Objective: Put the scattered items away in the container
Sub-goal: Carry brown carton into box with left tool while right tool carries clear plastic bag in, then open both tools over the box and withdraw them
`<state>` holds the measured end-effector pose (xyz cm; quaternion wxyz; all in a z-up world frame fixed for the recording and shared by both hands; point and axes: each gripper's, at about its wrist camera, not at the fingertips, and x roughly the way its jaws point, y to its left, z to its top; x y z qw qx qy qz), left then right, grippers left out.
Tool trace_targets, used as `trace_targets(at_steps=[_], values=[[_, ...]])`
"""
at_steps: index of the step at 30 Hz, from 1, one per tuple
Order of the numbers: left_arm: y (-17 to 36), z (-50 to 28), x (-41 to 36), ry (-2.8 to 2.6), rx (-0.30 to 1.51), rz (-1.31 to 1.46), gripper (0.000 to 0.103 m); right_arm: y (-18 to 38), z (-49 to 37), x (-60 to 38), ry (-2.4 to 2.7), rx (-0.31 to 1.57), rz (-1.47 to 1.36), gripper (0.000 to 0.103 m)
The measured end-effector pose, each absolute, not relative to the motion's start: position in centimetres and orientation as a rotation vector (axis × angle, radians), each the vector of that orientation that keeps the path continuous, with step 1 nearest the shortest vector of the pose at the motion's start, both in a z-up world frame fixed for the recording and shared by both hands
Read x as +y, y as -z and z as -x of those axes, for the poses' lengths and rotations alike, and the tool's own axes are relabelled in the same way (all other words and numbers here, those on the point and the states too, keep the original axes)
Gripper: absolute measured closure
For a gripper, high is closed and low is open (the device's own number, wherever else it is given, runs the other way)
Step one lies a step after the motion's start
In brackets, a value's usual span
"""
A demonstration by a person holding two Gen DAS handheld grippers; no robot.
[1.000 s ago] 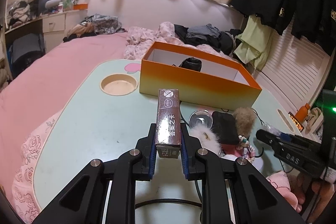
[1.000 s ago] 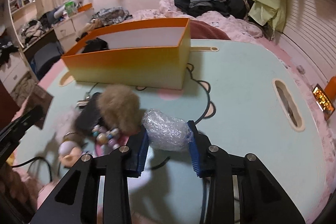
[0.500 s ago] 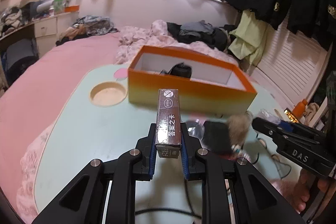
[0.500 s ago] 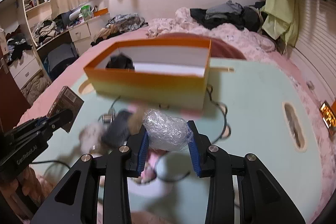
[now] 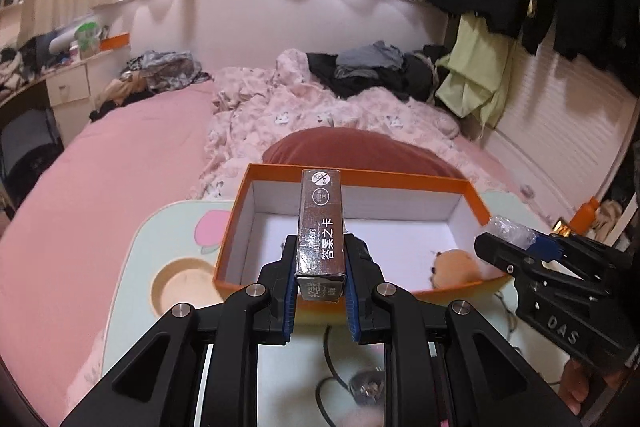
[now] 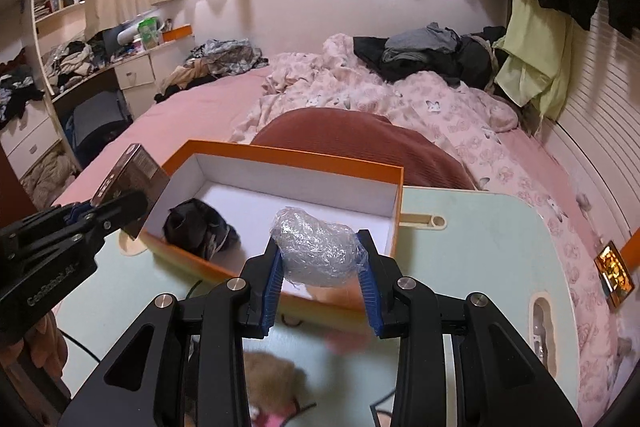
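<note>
My left gripper (image 5: 320, 259) is shut on a slim brown card box (image 5: 322, 223), held over the near wall of the orange box (image 5: 360, 177). My right gripper (image 6: 320, 259) is shut on a clear bubble-wrap bundle (image 6: 316, 251), also above the near wall of the orange box (image 6: 296, 153). Inside the container lie a black crumpled item (image 6: 200, 227) and a small orange plush (image 5: 454, 263). The right gripper (image 5: 516, 237) shows at the right edge of the left wrist view; the left gripper (image 6: 100, 211) shows at the left of the right wrist view.
The container stands on a pale green table (image 6: 480, 235) with a round cup recess (image 5: 180, 283) and a slot (image 6: 540, 323). A fluffy brown item (image 6: 272, 375) and cables (image 5: 332, 367) lie on the near side. The bed with a red cushion (image 6: 360, 131) lies behind.
Both grippers rose and moved forward with their loads, from over the scattered pile to above the orange box's near wall. The box interior now shows from above.
</note>
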<state>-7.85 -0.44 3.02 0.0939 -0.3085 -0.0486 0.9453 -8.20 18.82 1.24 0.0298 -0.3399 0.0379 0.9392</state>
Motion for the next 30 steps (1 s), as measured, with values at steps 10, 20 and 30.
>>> trace_targets(at_steps=[10, 20, 30], values=[[-0.4, 12.4, 1.1, -2.726, -0.146, 1.066, 0.066, 0.1, 12.4, 19.1, -2.847, 0.067, 1.091, 0.067], [-2.5, 13.3, 0.9, -2.686, -0.243, 1.021, 0.048, -1.3, 12.7, 21.7, -2.897, 0.227, 1.040, 0.037], [-4.7, 6.1, -1.8, -2.752, -0.201, 0.921, 0.038, -4.0, 5.5, 21.9, -2.948, 0.306, 0.945, 0.037]])
